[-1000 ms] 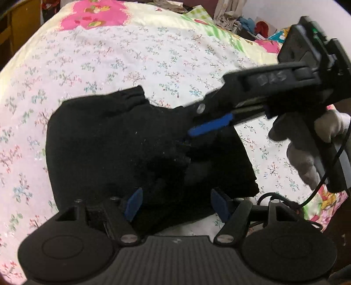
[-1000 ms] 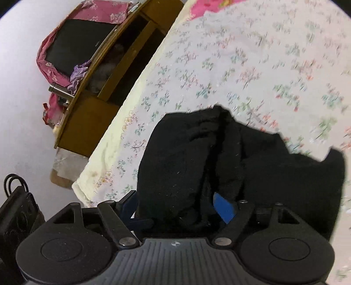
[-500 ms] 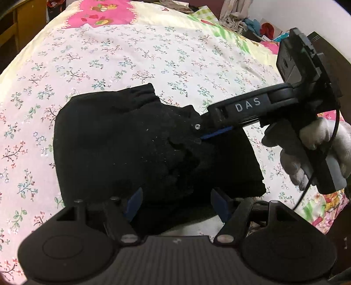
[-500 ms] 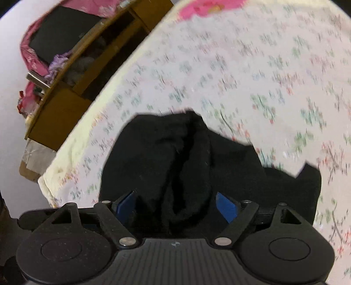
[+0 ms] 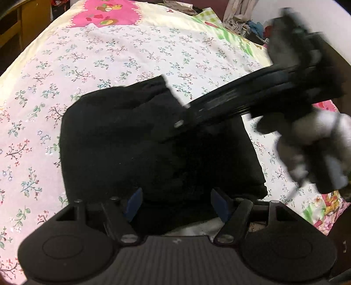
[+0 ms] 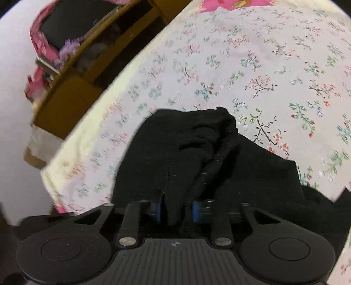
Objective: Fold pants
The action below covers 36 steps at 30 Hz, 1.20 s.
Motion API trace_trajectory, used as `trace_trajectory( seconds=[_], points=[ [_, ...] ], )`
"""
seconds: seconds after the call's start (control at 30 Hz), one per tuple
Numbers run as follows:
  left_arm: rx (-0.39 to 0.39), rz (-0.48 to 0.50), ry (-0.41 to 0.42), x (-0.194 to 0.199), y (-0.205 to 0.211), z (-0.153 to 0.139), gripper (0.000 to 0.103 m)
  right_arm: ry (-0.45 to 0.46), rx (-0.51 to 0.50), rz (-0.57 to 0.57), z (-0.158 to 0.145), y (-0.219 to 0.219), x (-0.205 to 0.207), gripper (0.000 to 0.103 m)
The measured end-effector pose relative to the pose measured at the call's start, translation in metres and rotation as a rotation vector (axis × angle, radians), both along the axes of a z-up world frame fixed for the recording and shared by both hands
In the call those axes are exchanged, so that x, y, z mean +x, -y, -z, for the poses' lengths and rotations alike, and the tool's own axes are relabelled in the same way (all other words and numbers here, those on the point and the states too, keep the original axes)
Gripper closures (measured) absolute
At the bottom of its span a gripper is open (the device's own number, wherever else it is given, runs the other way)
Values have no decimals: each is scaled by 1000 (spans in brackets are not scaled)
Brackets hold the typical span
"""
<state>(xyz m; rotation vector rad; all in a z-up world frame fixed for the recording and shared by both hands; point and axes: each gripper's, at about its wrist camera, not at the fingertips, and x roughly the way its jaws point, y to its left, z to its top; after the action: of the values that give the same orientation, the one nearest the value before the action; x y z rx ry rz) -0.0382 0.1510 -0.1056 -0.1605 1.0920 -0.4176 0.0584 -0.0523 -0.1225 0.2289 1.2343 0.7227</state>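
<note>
The black pants [image 5: 122,140] lie bunched in a folded heap on the floral bedsheet [image 5: 109,54]. My left gripper [image 5: 177,202] is open, its blue pads wide apart over the pants' near edge. My right gripper [image 6: 176,209] has its blue pads closed in on a raised fold of the pants [image 6: 197,153]. The right gripper also shows blurred in the left wrist view [image 5: 230,107], reaching in from the right over the heap, held by a white-gloved hand [image 5: 318,140].
The bed's left edge [image 6: 72,140] drops to the floor beside a wooden cabinet [image 6: 72,87]. A pink print patch [image 5: 105,15] lies at the far end of the sheet. Piled clothes [image 5: 239,13] sit beyond the bed's far right corner.
My right gripper's pads have closed from wide apart onto a fold of the pants. The right gripper has swung, blurred, over the heap. My left gripper has stayed open.
</note>
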Motion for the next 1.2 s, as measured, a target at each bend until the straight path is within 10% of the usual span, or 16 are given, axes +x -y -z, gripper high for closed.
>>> trace_trajectory(
  seconds=[0.4,0.63,0.77,1.0,1.13,1.2],
  points=[
    [-5,165,27,3,41,-21,27,7,87,170,-45,73,-31,103],
    [15,197,-1,6,58,-10,25,-77,144,248,-23,104,-28,102],
    [40,199,-22,0,53,-10,25,-73,89,203,7,81,-19,64],
    [28,132,-55,-6,31,2,25,-199,194,178,55,45,0,48],
    [9,107,-51,-8,21,1,24,-117,141,74,42,6,-1,34],
    [14,101,-57,-8,19,3,24,-61,65,21,39,-13,-5,43]
  ],
)
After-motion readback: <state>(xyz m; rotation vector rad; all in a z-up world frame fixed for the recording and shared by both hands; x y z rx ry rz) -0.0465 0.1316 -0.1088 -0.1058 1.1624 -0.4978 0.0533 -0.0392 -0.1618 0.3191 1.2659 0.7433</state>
